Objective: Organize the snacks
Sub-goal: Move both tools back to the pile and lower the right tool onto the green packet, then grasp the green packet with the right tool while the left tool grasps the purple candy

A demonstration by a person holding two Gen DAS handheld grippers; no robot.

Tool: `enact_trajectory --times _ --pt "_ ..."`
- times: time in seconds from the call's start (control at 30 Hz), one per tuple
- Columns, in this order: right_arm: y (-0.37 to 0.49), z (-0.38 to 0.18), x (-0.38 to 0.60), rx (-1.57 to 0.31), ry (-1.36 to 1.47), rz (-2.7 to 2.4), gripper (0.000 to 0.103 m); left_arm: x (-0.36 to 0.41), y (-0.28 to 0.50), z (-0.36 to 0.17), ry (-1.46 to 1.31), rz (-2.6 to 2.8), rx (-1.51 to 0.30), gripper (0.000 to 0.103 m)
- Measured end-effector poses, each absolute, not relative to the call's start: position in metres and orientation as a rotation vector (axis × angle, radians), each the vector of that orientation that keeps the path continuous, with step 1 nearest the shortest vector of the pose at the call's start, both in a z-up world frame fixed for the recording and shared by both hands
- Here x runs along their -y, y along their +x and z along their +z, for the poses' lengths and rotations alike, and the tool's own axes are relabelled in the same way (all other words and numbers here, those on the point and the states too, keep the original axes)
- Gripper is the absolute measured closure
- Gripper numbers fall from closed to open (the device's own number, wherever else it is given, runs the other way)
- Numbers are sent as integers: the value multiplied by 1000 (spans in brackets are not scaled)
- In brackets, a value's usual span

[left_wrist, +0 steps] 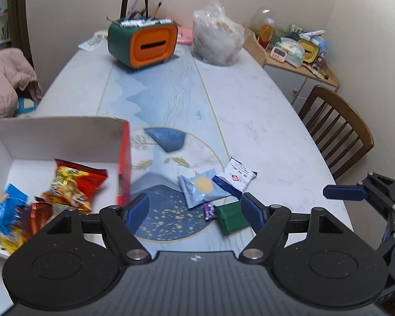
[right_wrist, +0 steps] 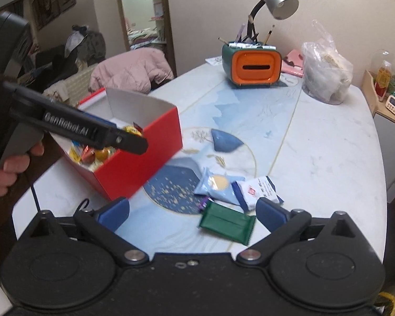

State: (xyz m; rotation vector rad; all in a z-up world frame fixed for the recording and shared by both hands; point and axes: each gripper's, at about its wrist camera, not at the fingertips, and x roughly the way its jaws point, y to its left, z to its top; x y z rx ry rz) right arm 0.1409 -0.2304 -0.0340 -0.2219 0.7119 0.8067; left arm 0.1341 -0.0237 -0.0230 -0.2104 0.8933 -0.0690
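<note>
A red box (left_wrist: pixel 123 163) with a white inside holds several snack packets, among them a red one (left_wrist: pixel 76 181) and a blue one (left_wrist: pixel 5 210). It also shows in the right wrist view (right_wrist: pixel 134 155). On the table lie a light blue packet (left_wrist: pixel 201 191), a white packet (left_wrist: pixel 238 175), a green packet (left_wrist: pixel 230 218) and a small purple candy (left_wrist: pixel 208 210). My left gripper (left_wrist: pixel 196 210) is open and empty, just right of the box and before the loose packets. My right gripper (right_wrist: pixel 192 214) is open and empty, with the green packet (right_wrist: pixel 227 222) between its fingers.
A green and orange pen holder (left_wrist: pixel 144 43), a desk lamp (right_wrist: pixel 276 0) and a clear plastic bag (left_wrist: pixel 217 39) stand at the table's far end. A wooden chair (left_wrist: pixel 337 129) is at the right edge. A pink jacket (left_wrist: pixel 5 81) lies at the left.
</note>
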Motion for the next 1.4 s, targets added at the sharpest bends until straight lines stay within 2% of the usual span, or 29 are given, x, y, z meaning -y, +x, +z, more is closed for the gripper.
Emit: enact_trajectory --times 0.2,0.4,0.93,1.03,1.4 --pt "159 -57 239 -748 -316 894 1 43 161 -43 -249 -29 -951 27" --pt "183 -85 230 -767 -422 985 5 49 179 -61 -291 21 -994 27" --pt "231 -145 179 -795 -746 1210 34 44 191 -80 -351 75 -1046 27" --pt "233 -151 174 -780 -791 1233 36 45 193 -82 -344 74 -1055 27" --pt "240 -154 182 -838 -753 1275 57 51 201 -92 -329 73 -1083 27"
